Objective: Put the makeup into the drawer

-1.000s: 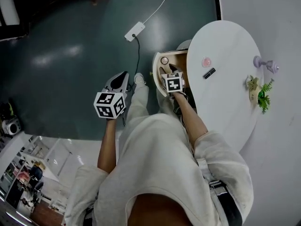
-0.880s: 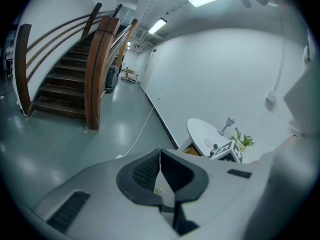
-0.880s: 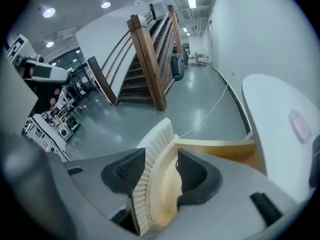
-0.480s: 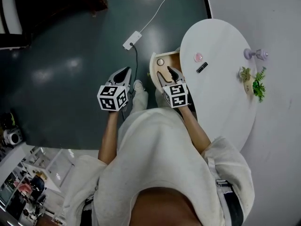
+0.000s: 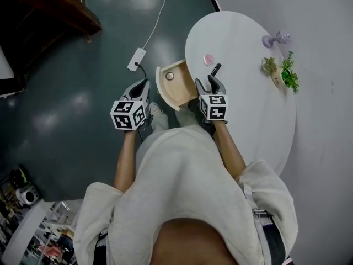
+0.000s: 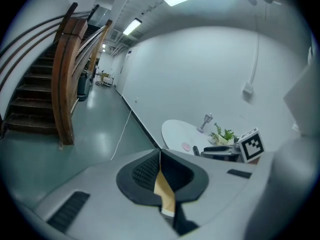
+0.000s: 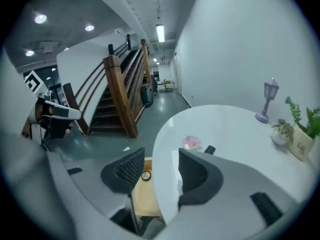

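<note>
Nearest, the left gripper (image 5: 144, 84) sits with its ribbed black jaws pinched together on nothing beside the pale wooden drawer (image 5: 175, 93), pulled open with one small round case (image 5: 169, 76) already inside, while the right gripper (image 5: 204, 81) hangs wide and empty, likely lining up on the glossy black lipstick tube (image 5: 215, 69) and pink round compact (image 5: 209, 59) beyond on the smooth white oval table (image 5: 248, 109).

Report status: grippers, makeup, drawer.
Left gripper shut, empty; right gripper open, empty. Drawer open, one round item inside. Pink compact and black tube on table. Nothing in the way.
</note>
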`<action>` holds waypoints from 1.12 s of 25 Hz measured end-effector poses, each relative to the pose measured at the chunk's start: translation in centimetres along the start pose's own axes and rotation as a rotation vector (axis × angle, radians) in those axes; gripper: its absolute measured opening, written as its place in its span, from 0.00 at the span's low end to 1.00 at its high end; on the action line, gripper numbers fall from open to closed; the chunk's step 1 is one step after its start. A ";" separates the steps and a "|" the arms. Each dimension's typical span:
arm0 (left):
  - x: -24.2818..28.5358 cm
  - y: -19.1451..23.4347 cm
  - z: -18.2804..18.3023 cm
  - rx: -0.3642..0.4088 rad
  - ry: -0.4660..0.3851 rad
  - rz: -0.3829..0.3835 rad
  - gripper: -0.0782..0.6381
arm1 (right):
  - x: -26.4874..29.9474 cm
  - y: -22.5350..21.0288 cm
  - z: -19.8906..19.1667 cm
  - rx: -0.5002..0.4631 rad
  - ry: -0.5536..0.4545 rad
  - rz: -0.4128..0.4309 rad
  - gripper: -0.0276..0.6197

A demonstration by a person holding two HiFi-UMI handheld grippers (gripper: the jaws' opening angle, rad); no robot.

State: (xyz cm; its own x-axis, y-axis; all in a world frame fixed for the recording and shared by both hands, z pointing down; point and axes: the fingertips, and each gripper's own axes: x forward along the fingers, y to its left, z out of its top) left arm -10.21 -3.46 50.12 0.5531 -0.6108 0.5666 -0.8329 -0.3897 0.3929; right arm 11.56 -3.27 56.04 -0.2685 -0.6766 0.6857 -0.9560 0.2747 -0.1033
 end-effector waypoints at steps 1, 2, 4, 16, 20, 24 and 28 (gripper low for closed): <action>0.5 -0.5 0.1 0.010 0.004 -0.012 0.13 | -0.2 -1.2 -0.2 0.023 0.000 -0.023 0.36; 0.9 -1.0 0.3 0.018 0.008 -0.022 0.13 | -0.4 -2.3 -0.3 0.043 -0.001 -0.041 0.36; 1.6 -1.8 0.6 0.033 0.013 -0.039 0.13 | -0.5 -4.0 -0.6 0.079 0.001 -0.071 0.36; 2.4 -2.3 0.4 0.029 0.022 -0.027 0.13 | 4.6 -10.4 -3.2 0.248 0.145 -0.168 0.32; 1.6 -1.3 0.1 0.009 0.017 -0.004 0.13 | 5.1 -11.1 -3.2 0.262 0.199 -0.220 0.30; 1.5 -0.7 0.1 -0.002 0.009 0.003 0.13 | 5.4 -11.5 -3.5 0.211 0.217 -0.245 0.22; 1.5 -0.9 0.3 0.000 0.009 -0.006 0.13 | 5.1 -11.3 -3.3 0.194 0.226 -0.228 0.19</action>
State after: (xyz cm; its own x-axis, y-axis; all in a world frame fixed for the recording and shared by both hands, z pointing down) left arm -8.61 -4.28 50.39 0.5586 -0.6018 0.5708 -0.8293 -0.3934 0.3969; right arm 21.37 -7.58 63.06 -0.0342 -0.5317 0.8463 -0.9987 -0.0147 -0.0496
